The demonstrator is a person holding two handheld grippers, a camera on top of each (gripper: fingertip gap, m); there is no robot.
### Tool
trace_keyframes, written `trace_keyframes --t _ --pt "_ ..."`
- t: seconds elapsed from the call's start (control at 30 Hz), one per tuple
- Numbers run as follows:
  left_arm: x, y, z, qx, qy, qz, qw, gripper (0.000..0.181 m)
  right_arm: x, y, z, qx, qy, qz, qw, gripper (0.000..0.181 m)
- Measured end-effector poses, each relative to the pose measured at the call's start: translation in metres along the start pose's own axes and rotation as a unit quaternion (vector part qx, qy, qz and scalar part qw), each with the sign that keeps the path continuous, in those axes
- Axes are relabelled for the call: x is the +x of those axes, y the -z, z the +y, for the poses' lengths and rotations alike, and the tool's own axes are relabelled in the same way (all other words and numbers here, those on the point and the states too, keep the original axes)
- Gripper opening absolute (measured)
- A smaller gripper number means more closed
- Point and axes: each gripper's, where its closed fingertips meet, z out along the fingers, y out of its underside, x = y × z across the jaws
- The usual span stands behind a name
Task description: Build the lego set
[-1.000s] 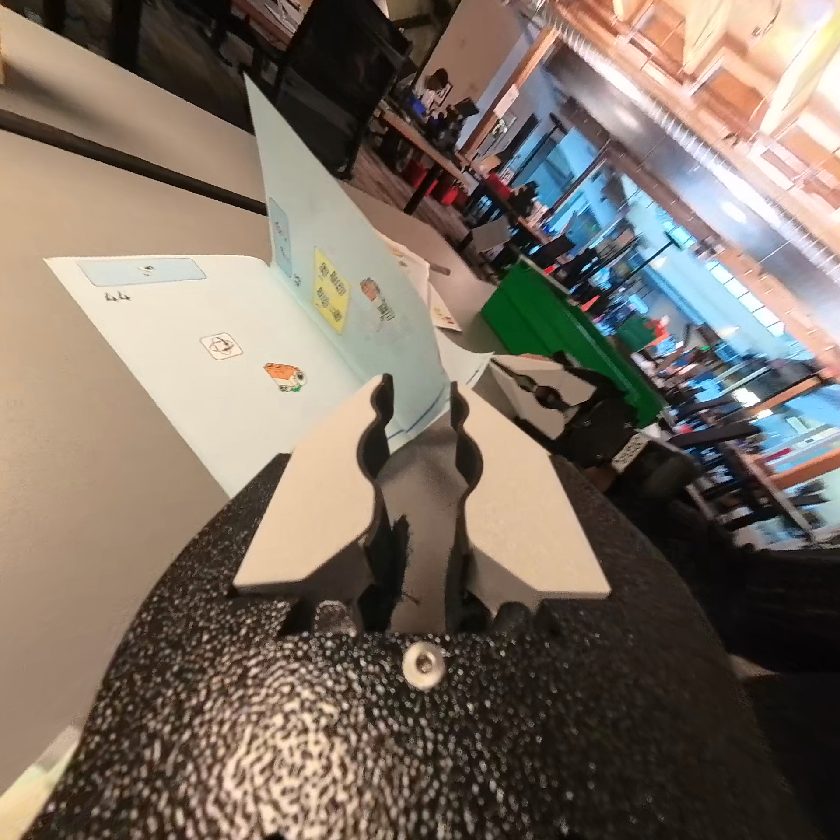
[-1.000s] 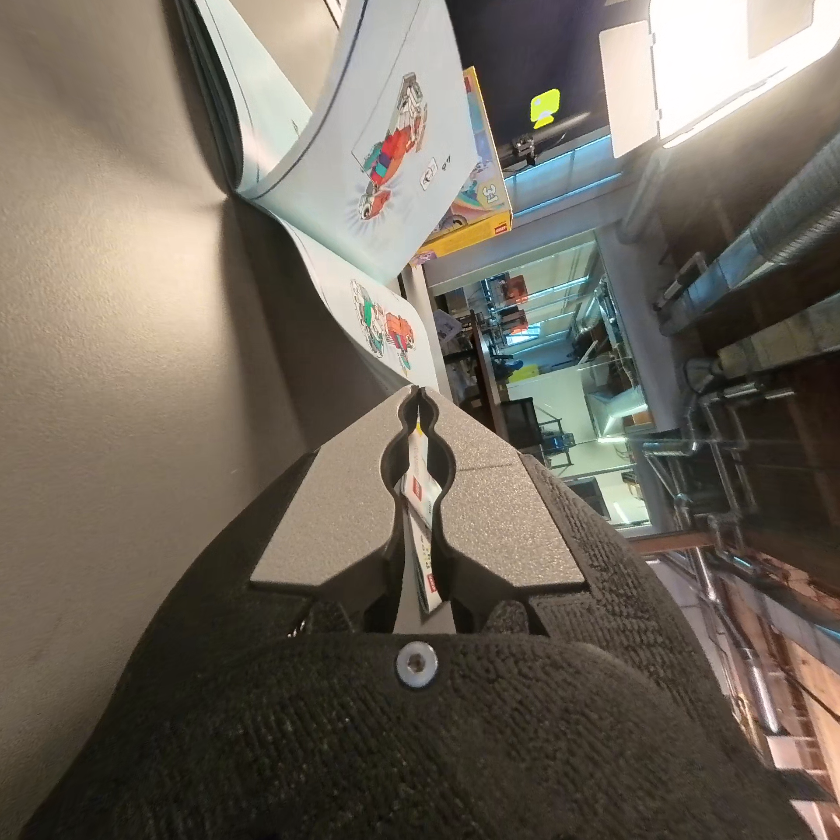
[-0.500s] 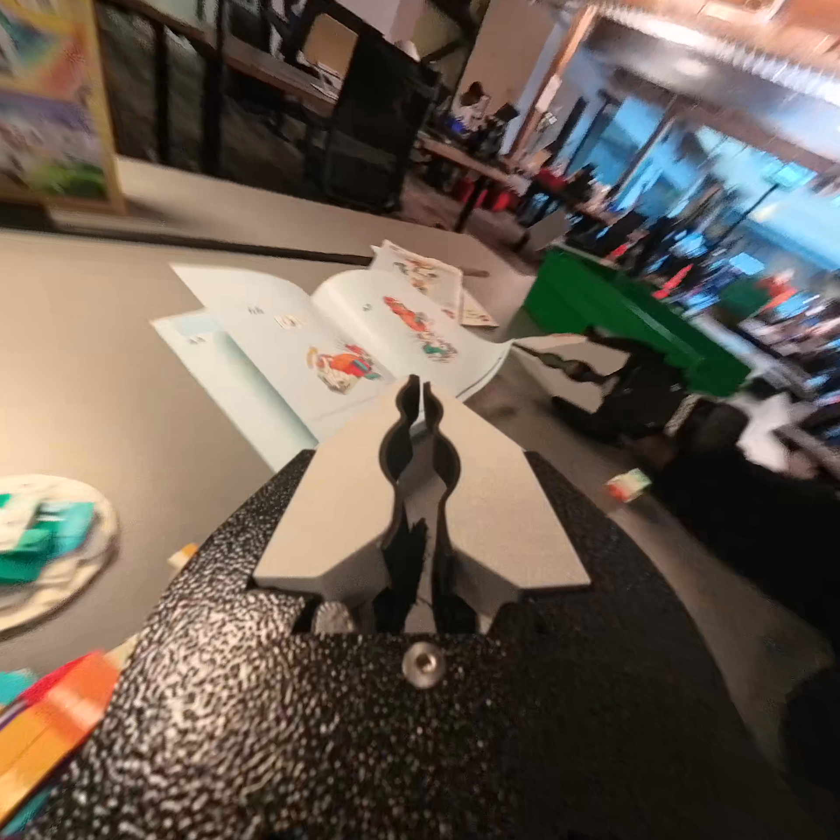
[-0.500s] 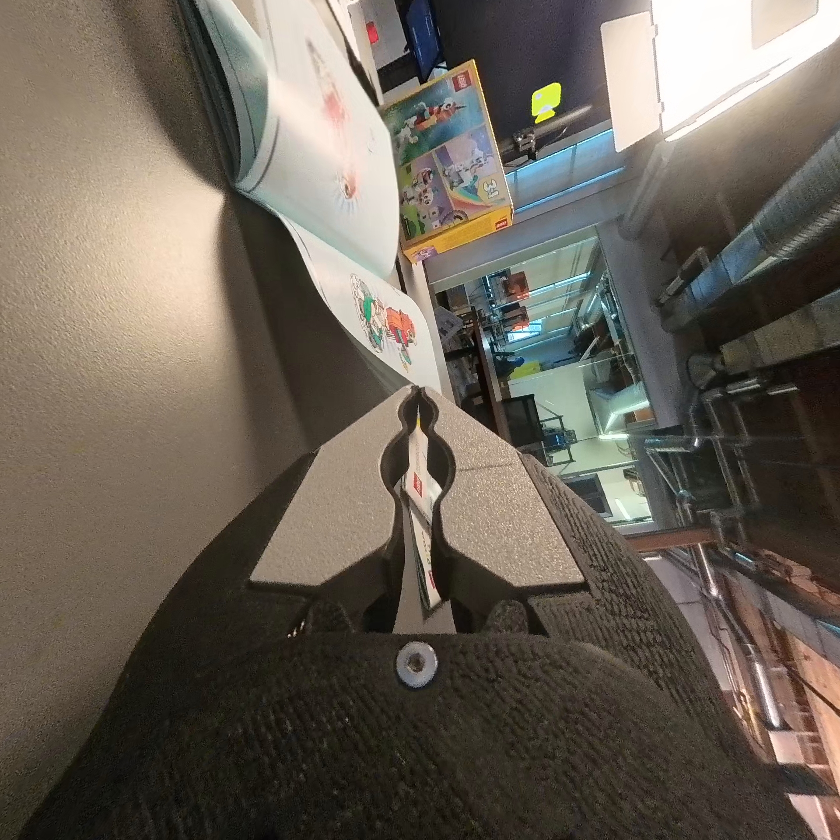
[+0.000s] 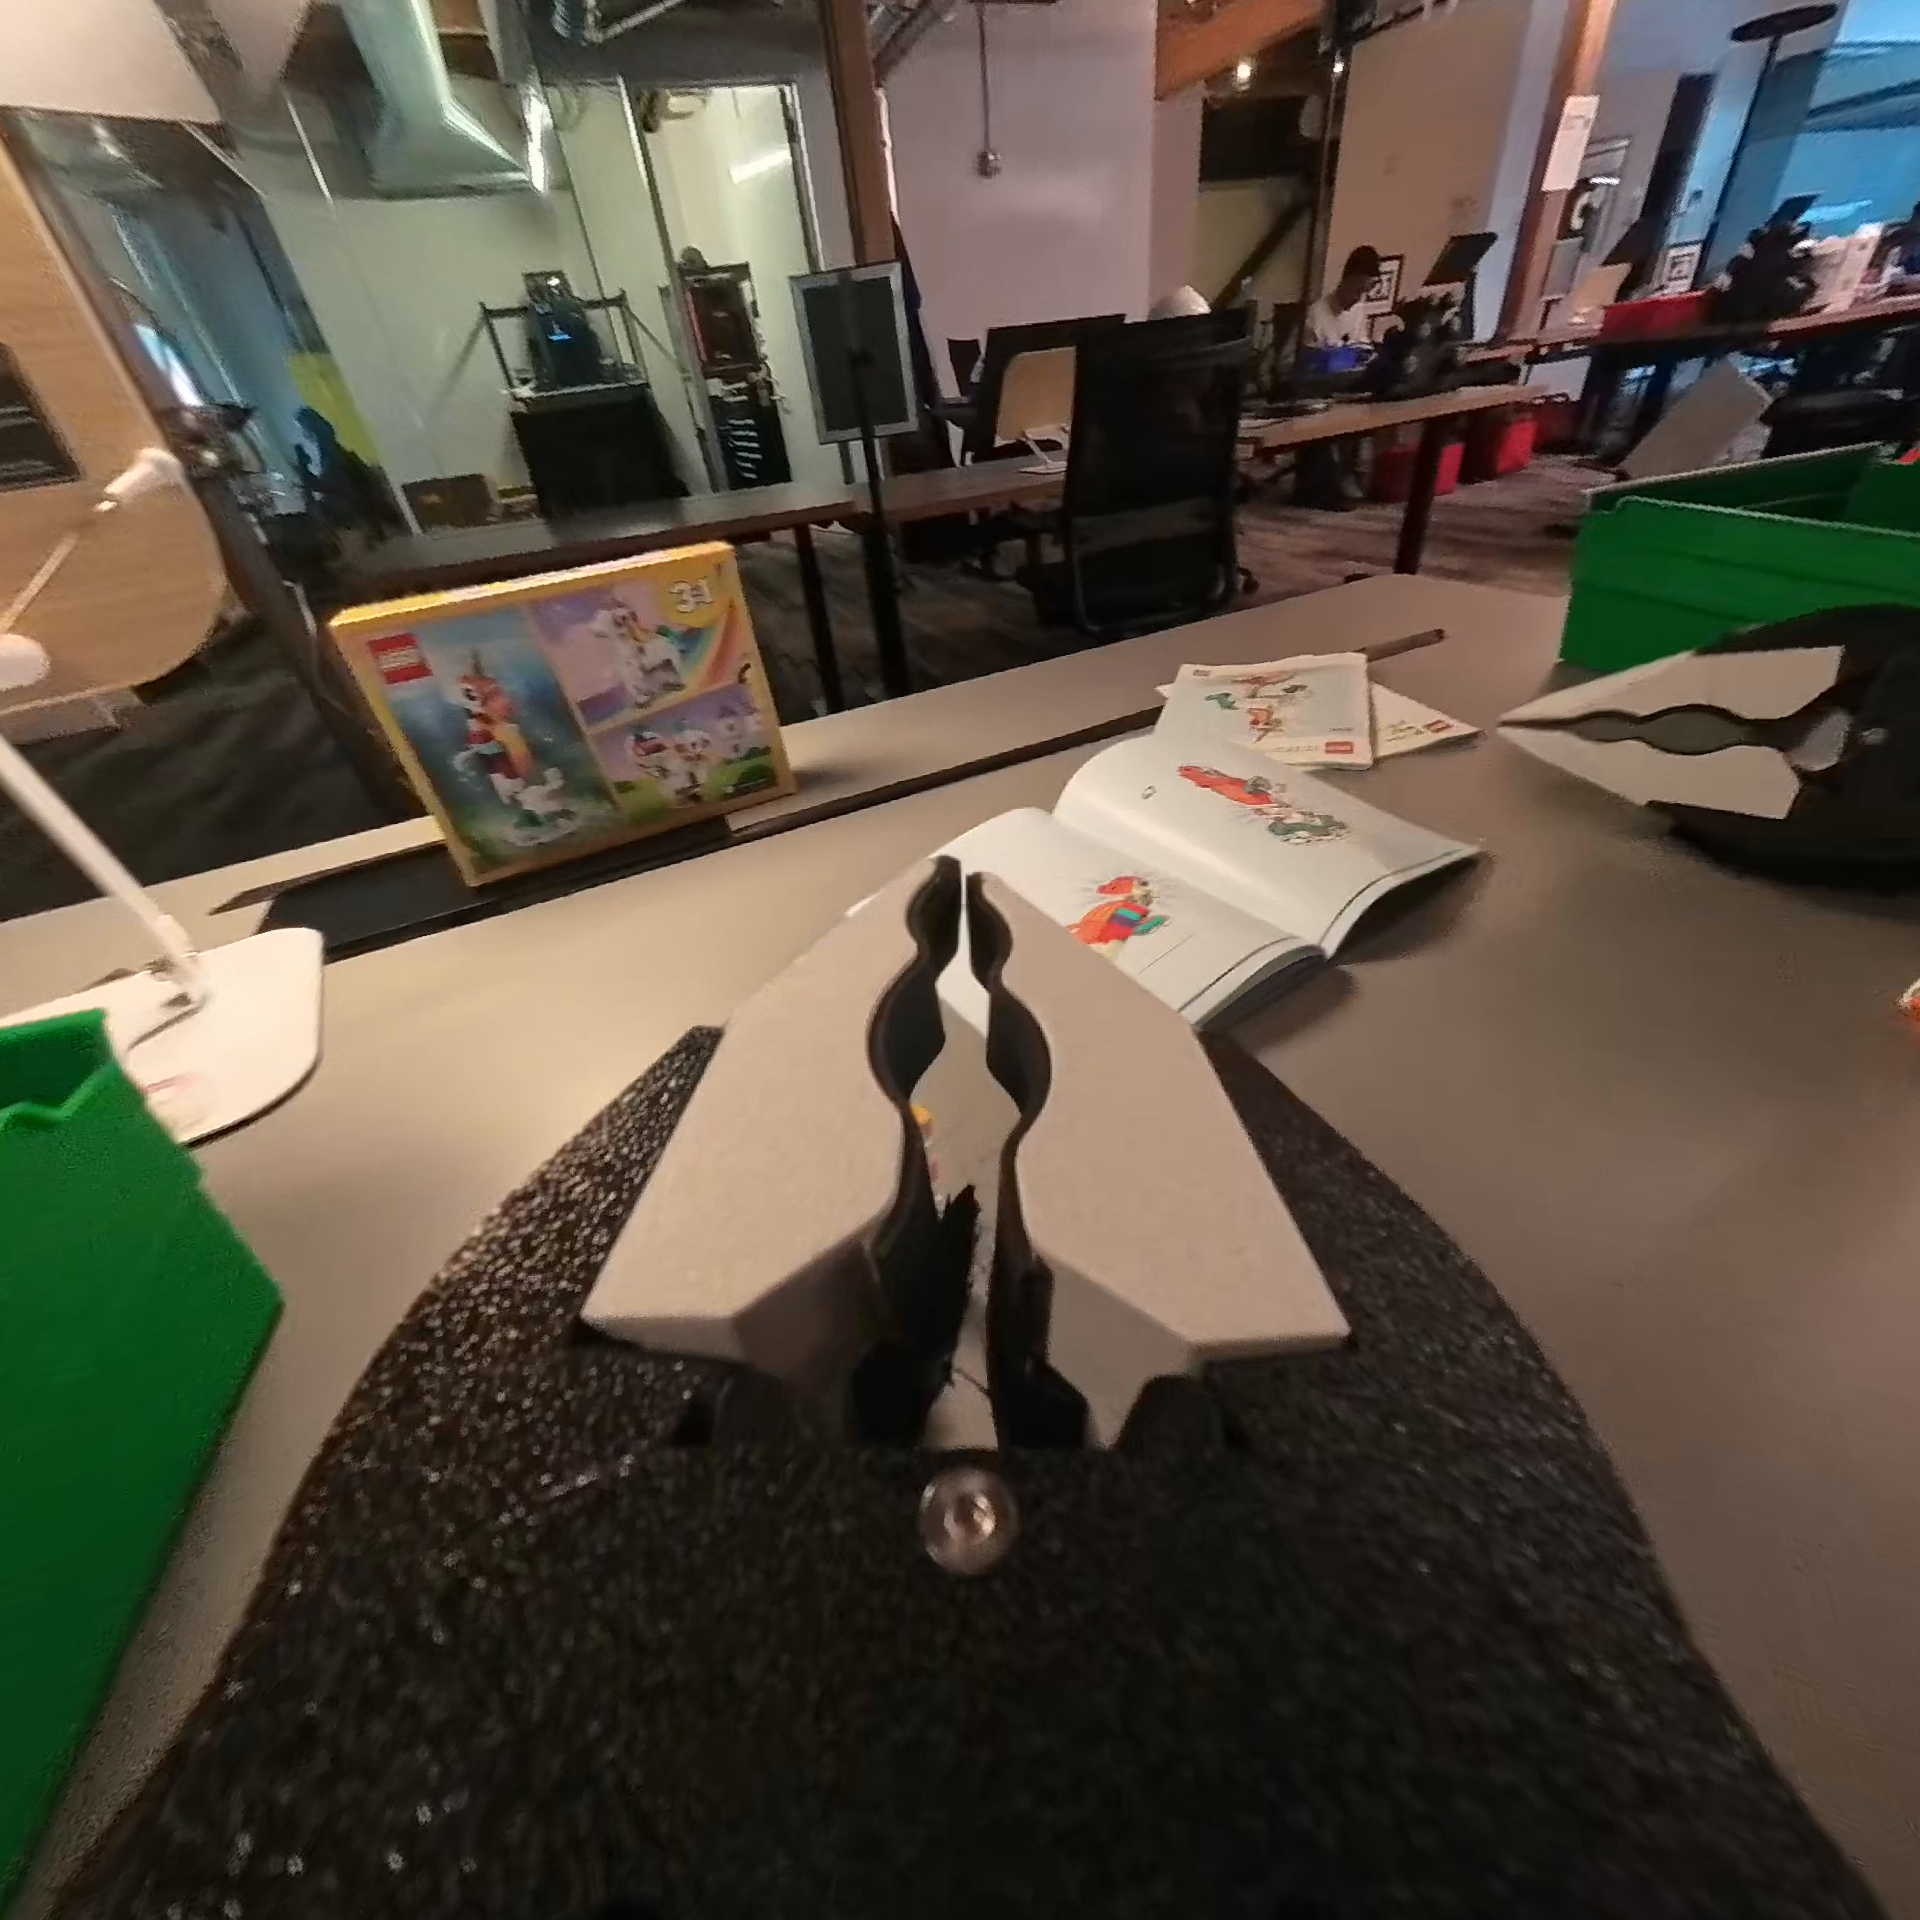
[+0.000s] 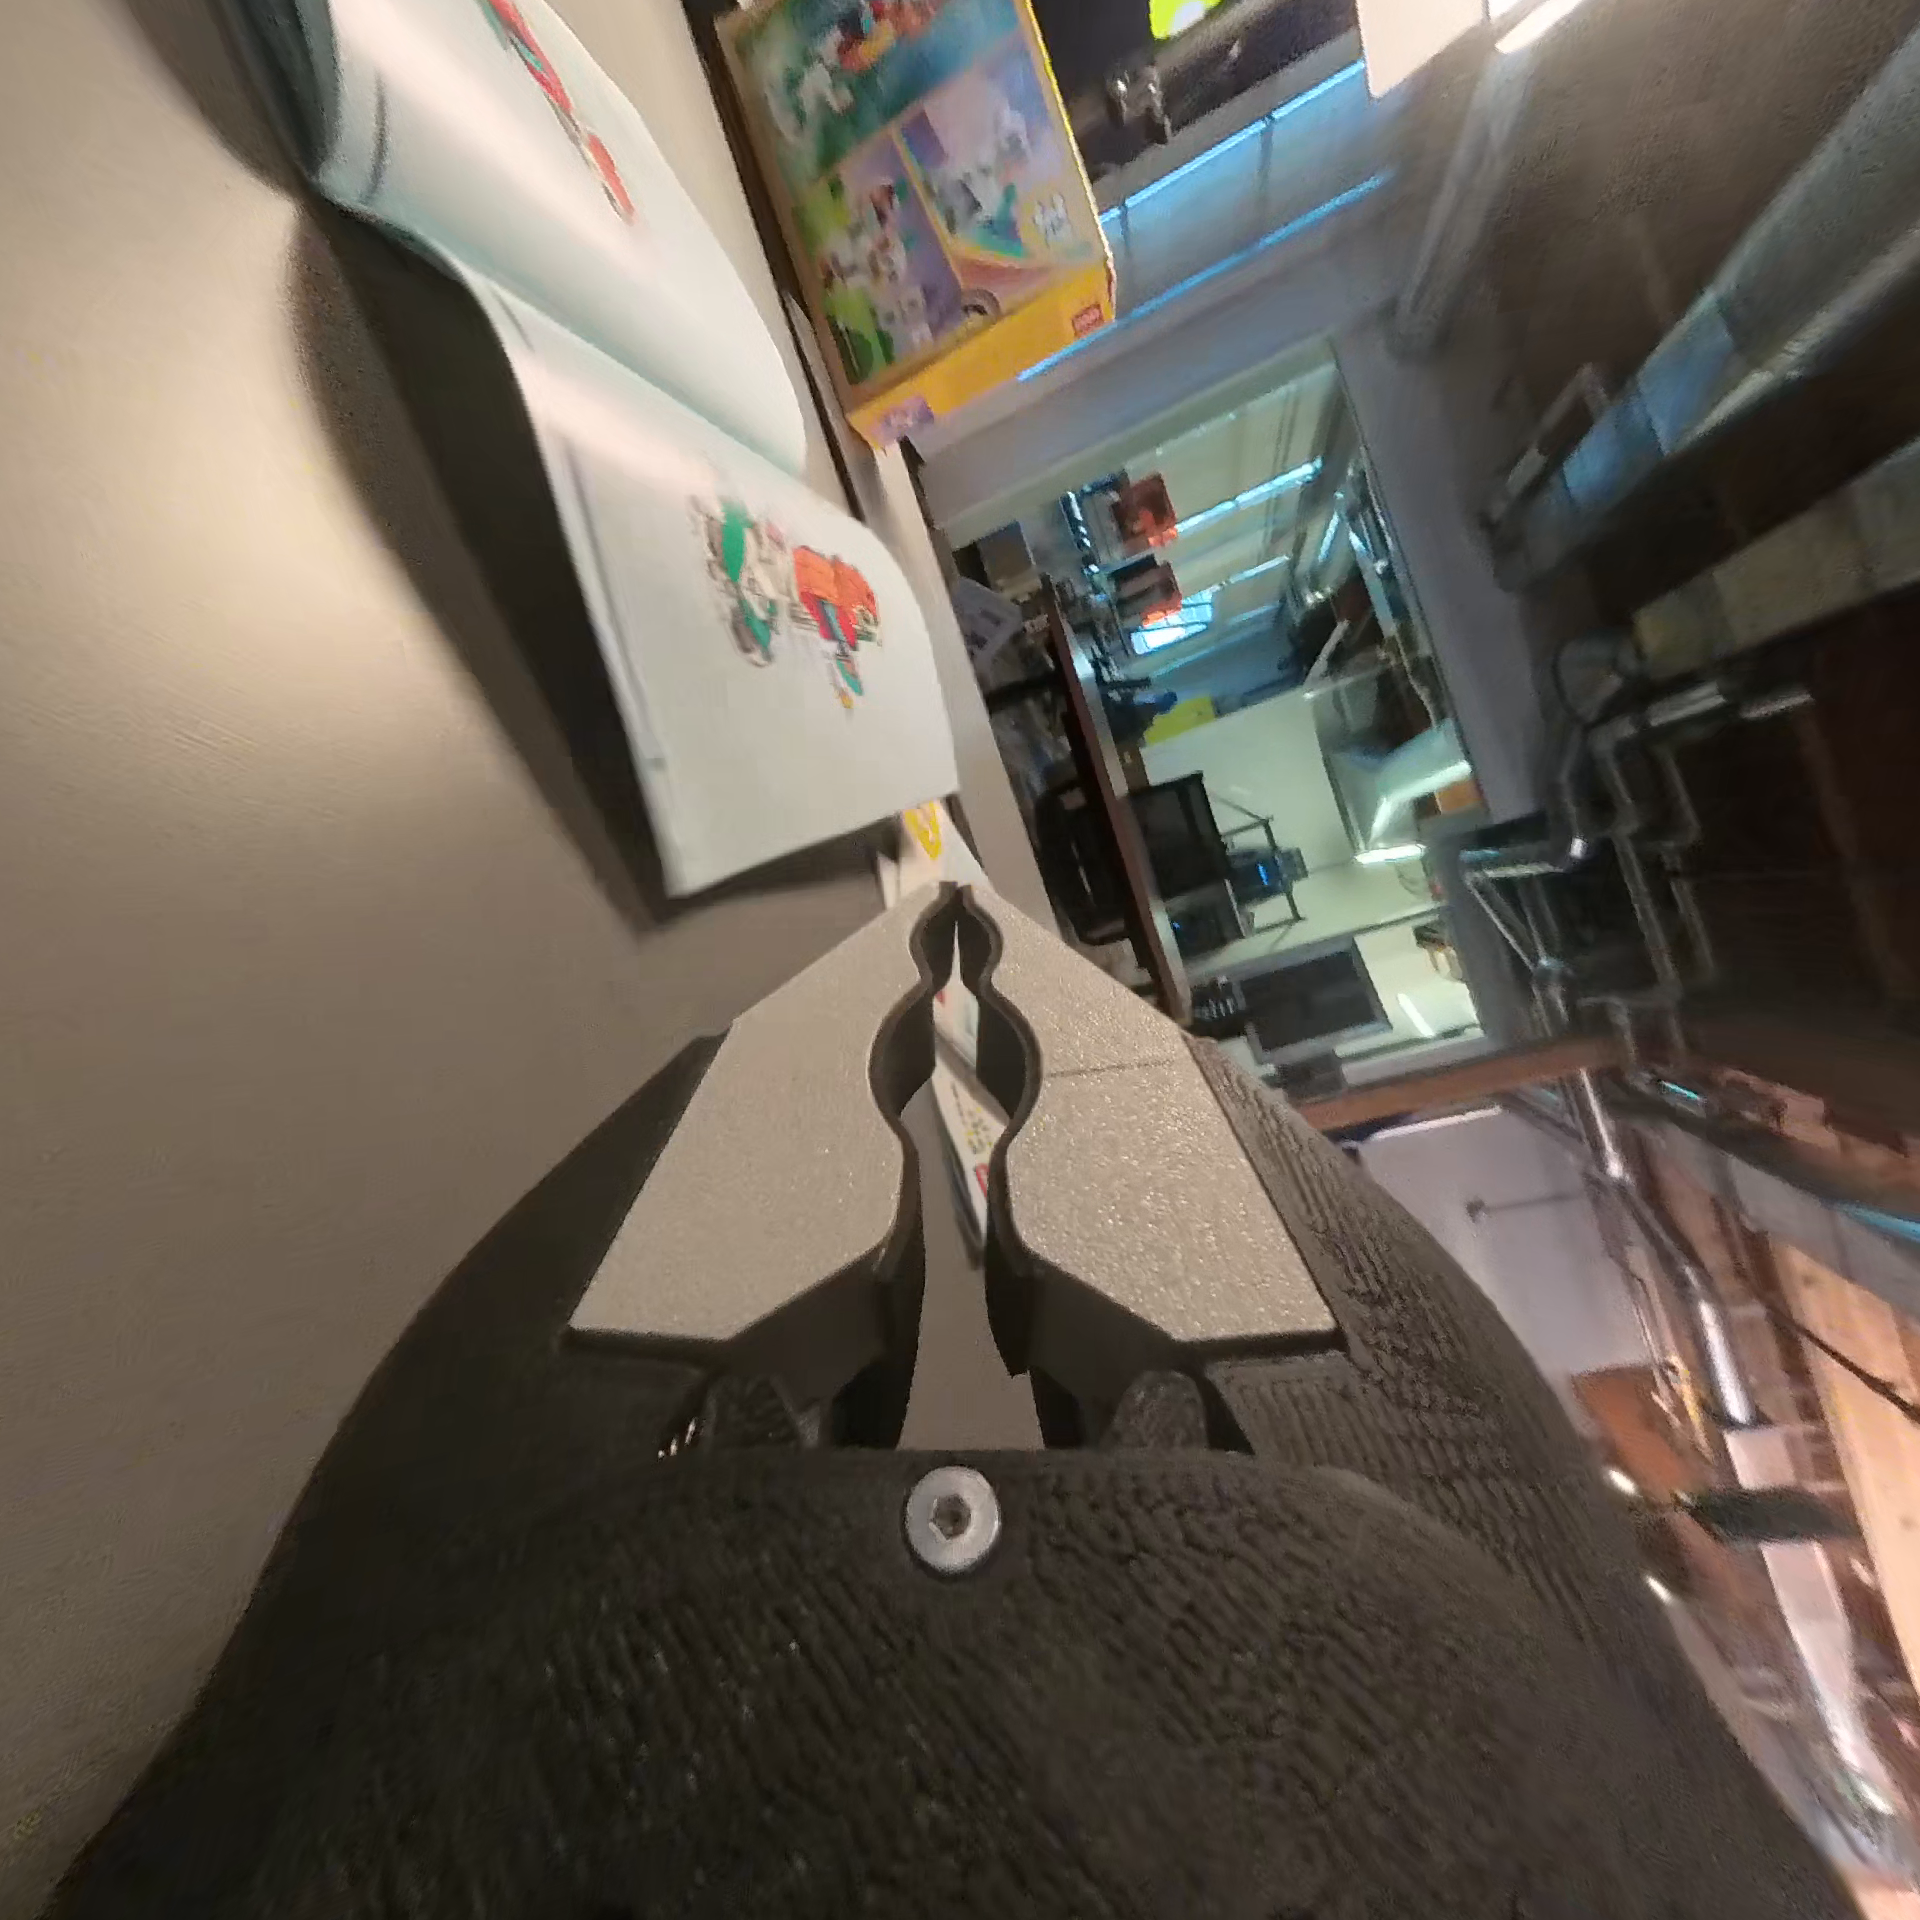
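Observation:
The open instruction booklet [image 5: 1226, 862] lies flat on the grey table [image 5: 1558, 1143], showing pictures of a red model. My left gripper [image 5: 958, 883] is shut and empty, just short of the booklet's near left corner. My right gripper [image 5: 1507, 722] shows at the right, turned on its side, shut and apart from the booklet's right edge. In the right wrist view the right gripper [image 6: 956, 904] is shut with nothing held, and the booklet [image 6: 727, 623] lies ahead of it. No loose bricks show except an orange bit [image 5: 1910, 1003] at the right edge.
The yellow set box [image 5: 561, 717] stands at the table's back edge. Two smaller booklets [image 5: 1278, 696] lie behind the open one. Green bins stand at the near left [image 5: 94, 1299] and far right [image 5: 1745, 561]. A white lamp base [image 5: 229, 1018] sits at the left. The tips of one gripper are about 35 cm away from the tips of the other.
The raised page has fallen flat. My left gripper closed and swung back to a level view of the table. My right gripper let go of the booklet's edge and drew back from it.

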Motion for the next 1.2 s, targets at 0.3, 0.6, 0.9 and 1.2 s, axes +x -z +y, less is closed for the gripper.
trace_keyframes --t 0.3,0.6,0.9,1.2 --pt "-0.042 0.045 -0.010 0.074 -0.007 -0.056 0.996 0.000 0.027 0.036 0.015 -0.058 -0.038 0.089 0.994 0.000" --pt "-0.043 0.050 -0.026 0.112 -0.033 0.005 0.993 0.000 0.026 0.079 -0.004 -0.090 -0.045 0.126 0.987 0.000" --pt "0.016 0.029 -0.022 0.118 0.012 0.198 0.973 0.000 0.038 0.094 -0.068 -0.074 -0.144 0.159 0.974 0.000" --pt "0.019 0.037 -0.015 0.157 -0.032 0.205 0.966 0.000 -0.056 -0.026 -0.150 -0.142 -0.431 -0.077 0.888 0.000"
